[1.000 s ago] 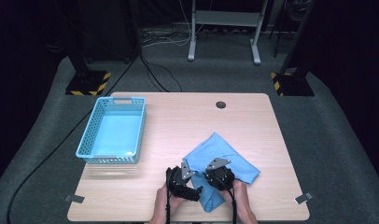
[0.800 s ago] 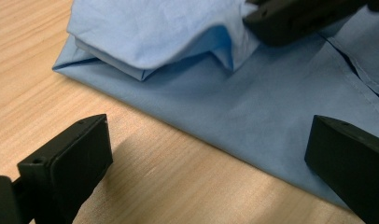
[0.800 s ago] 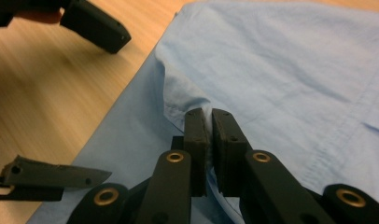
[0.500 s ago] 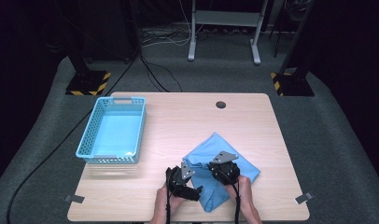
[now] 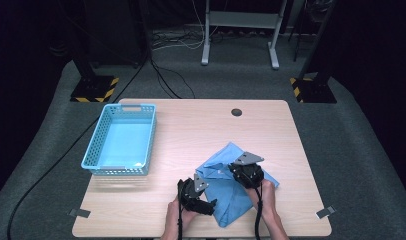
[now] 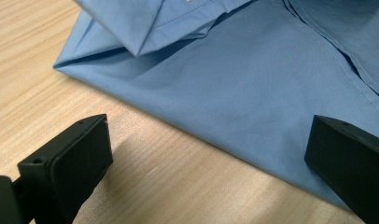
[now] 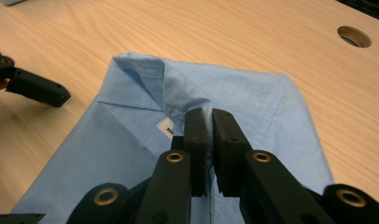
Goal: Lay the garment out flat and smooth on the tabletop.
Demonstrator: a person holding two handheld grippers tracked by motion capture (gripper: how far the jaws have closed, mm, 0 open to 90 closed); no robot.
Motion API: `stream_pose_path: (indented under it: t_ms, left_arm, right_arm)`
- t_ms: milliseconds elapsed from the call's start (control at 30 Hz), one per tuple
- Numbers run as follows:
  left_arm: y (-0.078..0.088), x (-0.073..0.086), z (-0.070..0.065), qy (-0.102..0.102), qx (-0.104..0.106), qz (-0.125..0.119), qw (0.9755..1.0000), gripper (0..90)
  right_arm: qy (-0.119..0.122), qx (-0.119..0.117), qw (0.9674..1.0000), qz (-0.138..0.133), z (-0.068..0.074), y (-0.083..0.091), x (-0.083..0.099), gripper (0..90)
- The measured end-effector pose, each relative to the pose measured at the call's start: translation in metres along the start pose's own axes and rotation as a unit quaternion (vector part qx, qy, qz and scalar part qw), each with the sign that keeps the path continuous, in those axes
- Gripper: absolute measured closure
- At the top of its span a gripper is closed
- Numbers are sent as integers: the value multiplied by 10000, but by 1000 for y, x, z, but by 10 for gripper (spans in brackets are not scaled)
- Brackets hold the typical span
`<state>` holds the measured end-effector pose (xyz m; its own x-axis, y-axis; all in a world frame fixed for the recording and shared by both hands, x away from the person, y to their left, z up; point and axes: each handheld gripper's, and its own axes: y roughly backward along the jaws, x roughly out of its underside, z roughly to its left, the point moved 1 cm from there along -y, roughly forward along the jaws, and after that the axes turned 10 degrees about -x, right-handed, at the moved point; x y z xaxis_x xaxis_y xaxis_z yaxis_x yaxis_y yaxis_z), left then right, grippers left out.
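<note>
Blue shirt [image 5: 230, 192] folded on table [image 5: 191, 127], lower centre-right of high view. Right gripper [image 7: 211, 116] fingers pinched together on shirt fabric near collar, beside white label [image 7: 165, 126]. Left gripper [image 6: 206, 154] fingers wide, straddling shirt's edge, low over table. Basket [image 5: 93, 150] at left of frame, well apart from shirt.

Right gripper [image 7: 210, 140] jaws clamped on blue shirt [image 7: 131, 154] fabric near collar at frame centre, other gripper's jaw [image 7: 36, 88] at left edge, wooden table [image 7: 253, 42] behind.
</note>
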<state>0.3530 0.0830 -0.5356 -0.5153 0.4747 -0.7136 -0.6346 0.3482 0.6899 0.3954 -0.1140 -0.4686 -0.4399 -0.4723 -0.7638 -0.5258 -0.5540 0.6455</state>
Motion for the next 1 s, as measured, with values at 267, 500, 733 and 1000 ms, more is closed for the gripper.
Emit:
stream_pose_path:
  t_ms: [267, 500, 733, 1000]
  left_arm:
    - [0, 0, 0, -3, -1, -1, 10000, 2]
    - [0, 0, 0, -4, 0, 0, 10000, 2]
    - [0, 0, 0, -7, -1, 3, 10000, 2]
    - [0, 0, 0, -7, -1, 3, 10000, 3]
  right_arm:
    - [-76, 133, 9998, -128, -13, 7, -7, 850]
    - [-101, 279, 9993, -214, -23, 15, -14, 849]
    - [-186, 358, 9988, -289, -35, 19, -17, 848]
    - [-418, 553, 9966, -444, -62, 26, -25, 848]
